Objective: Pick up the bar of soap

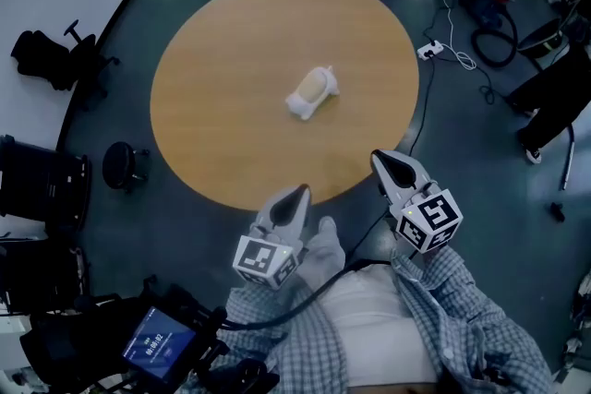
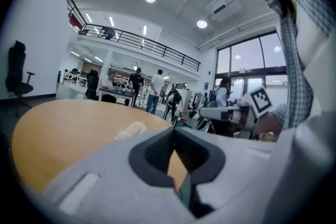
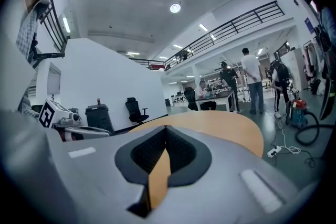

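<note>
A cream bar of soap in a crumpled white wrapper point(image 1: 311, 92) lies near the middle of the round wooden table point(image 1: 212, 106); it also shows low on the table in the left gripper view as the soap point(image 2: 131, 129). My left gripper point(image 1: 301, 191) hangs at the table's near edge, jaws shut and empty. My right gripper point(image 1: 380, 158) hovers at the near right edge, also shut with nothing in it. Both are well short of the soap. The right gripper view shows only bare tabletop point(image 3: 226, 128) past its closed tips point(image 3: 165, 128).
Black office chairs point(image 1: 55, 60) stand left of the table, a stool point(image 1: 125, 166) close by. Cables and a power strip point(image 1: 430, 49) lie on the floor at right, near a vacuum point(image 1: 489, 9) and a standing person point(image 1: 563, 97). A screen device point(image 1: 157, 346) sits at lower left.
</note>
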Motion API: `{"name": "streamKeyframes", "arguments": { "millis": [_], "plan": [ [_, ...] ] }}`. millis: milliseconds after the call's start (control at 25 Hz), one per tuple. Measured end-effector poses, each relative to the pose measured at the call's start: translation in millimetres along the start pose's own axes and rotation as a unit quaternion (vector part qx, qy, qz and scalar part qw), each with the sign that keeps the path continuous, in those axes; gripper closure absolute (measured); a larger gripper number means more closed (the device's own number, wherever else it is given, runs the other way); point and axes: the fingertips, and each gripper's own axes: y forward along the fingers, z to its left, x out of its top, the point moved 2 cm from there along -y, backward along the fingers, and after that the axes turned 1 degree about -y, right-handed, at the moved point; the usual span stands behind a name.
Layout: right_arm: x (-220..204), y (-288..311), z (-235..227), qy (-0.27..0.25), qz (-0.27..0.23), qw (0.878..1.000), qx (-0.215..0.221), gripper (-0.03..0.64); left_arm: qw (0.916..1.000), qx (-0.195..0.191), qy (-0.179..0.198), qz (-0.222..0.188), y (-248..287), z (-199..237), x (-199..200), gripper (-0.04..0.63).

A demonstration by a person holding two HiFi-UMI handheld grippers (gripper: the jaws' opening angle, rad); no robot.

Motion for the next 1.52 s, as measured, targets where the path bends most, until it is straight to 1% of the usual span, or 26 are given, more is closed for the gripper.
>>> {"name": "streamKeyframes", "arguments": {
  "millis": [120, 200, 360, 480, 560, 640, 720, 760, 800, 840, 880, 920, 1040, 1120, 1240, 1320, 1440, 1520],
  "plan": [
    [1.8, 32.5, 0.2, -0.001, 0.004, 1.0, -0.004, 0.615, 0.9999, 0.005, -0.013, -0.001, 8.5, 32.8, 12.8, 0.597],
    [-0.1, 50.0, -1.1, -0.007, 0.014, 1.0, -0.005, 0.615, 0.9999, 0.005, -0.016, -0.004, 13.8, 49.4, 20.3, 0.597],
    [1.6, 81.7, -6.9, -0.019, 0.032, 0.999, -0.005, 0.614, 0.9992, 0.012, -0.035, -0.012, 23.7, 78.3, 31.2, 0.597],
    [2.5, 100.4, -14.9, -0.032, 0.046, 0.998, -0.002, 0.614, 0.9995, 0.006, -0.028, -0.009, 33.4, 88.7, 28.5, 0.597],
    [-2.7, 111.6, -29.3, -0.047, 0.058, 0.997, 0.004, 0.614, 0.9995, 0.011, -0.028, -0.008, 46.3, 91.0, 27.1, 0.597],
    [-10.9, 121.7, -49.4, -0.075, 0.077, 0.994, 0.015, 0.614, 0.9994, 0.02, -0.027, -0.009, 64.1, 90.7, 25.6, 0.597],
    [-18.0, 132.8, -62.0, -0.118, 0.104, 0.987, 0.033, 0.614, 0.9993, 0.026, -0.025, -0.009, 76.6, 91.2, 25.7, 0.597],
    [-19.8, 141.2, -62.6, -0.147, 0.121, 0.981, 0.045, 0.614, 0.9992, 0.03, -0.025, -0.009, 79.1, 94.1, 28.1, 0.597],
    [-20.5, 152.2, -60.4, -0.184, 0.142, 0.971, 0.058, 0.614, 0.9991, 0.034, -0.024, -0.009, 79.9, 99.3, 32.2, 0.597],
    [-21.3, 164.9, -57.6, -0.229, 0.165, 0.957, 0.073, 0.614, 0.9989, 0.038, -0.024, -0.011, 80.1, 106.2, 37.2, 0.597],
    [-23.2, 177.7, -55.4, -0.278, 0.19, 0.937, 0.088, 0.614, 0.9987, 0.042, -0.024, -0.013, 80.6, 113.3, 41.9, 0.597],
    [-26.5, 189.3, -54.1, -0.326, 0.213, 0.915, 0.105, 0.614, 0.9985, 0.046, -0.025, -0.015, 81.8, 119.2, 45.5, 0.597],
    [-46.1, 214.1, -56.2, -0.442, 0.264, 0.843, 0.156, 0.573, 0.9974, 0.063, -0.028, -0.022, 88.3, 126.0, 50.0, 0.597],
    [-63.6, 224.6, -58.9, -0.501, 0.297, 0.789, 0.195, 0.557, 0.9966, 0.074, -0.026, -0.024, 91.2, 125.7, 49.5, 0.597],
    [-85.5, 239.0, -61.8, -0.562, 0.343, 0.709, 0.254, 0.498, 0.9951, 0.092, -0.024, -0.029, 92.5, 128.9, 50.1, 0.597],
    [-95.5, 246.4, -61.8, -0.592, 0.365, 0.659, 0.288, 0.473, 0.9934, 0.107, -0.027, -0.032, 90.2, 131.7, 51.0, 0.597],
    [-107.5, 259.8, -59.6, -0.636, 0.384, 0.586, 0.324, 0.405, 0.9898, 0.134, -0.034, -0.036, 83.1, 137.8, 49.9, 0.597],
    [-118.1, 269.1, -61.3, -0.66, 0.401, 0.537, 0.339, 0.384, 0.9875, 0.148, -0.04, -0.038, 79.7, 144.0, 49.1, 0.597]
  ]
}}
